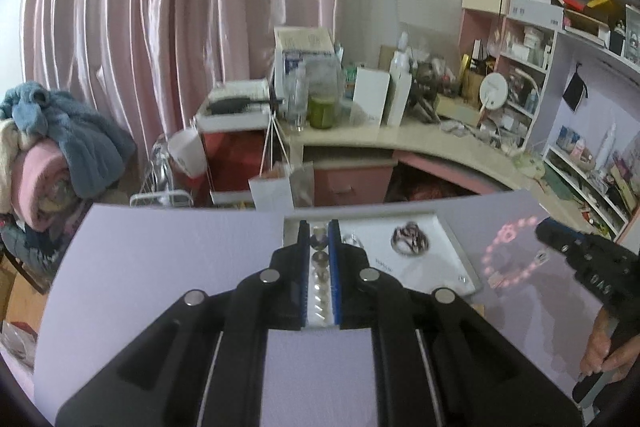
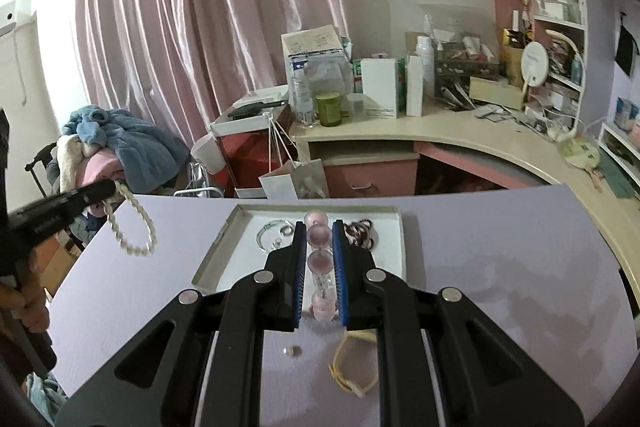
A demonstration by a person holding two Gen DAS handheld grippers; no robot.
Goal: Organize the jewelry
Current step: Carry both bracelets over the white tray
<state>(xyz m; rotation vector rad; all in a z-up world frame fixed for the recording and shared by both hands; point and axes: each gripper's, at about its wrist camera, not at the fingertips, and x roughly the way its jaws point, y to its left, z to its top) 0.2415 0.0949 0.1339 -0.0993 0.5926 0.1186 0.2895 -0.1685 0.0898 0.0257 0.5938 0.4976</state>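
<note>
My left gripper point(image 1: 319, 227) is shut on a white pearl bracelet point(image 1: 319, 281); in the right wrist view the bracelet point(image 2: 134, 225) hangs from its tip point(image 2: 106, 190) above the table's left edge. My right gripper point(image 2: 319, 227) is shut on a pink bead bracelet point(image 2: 319, 237); in the left wrist view the bracelet point(image 1: 506, 253) dangles from it point(image 1: 546, 229) right of the tray. A white tray point(image 2: 212, 259) holds a clear bangle point(image 2: 276, 233) and a dark red beaded piece point(image 2: 362, 233), also seen in the left view point(image 1: 410, 239).
The lilac table point(image 2: 500, 267) also carries a yellow bangle point(image 2: 354, 367) and a small earring point(image 2: 293, 350) near its front. Beyond the table stand a cluttered pink desk point(image 2: 440, 139), a paper bag point(image 2: 296, 179) and a clothes pile point(image 2: 120, 143).
</note>
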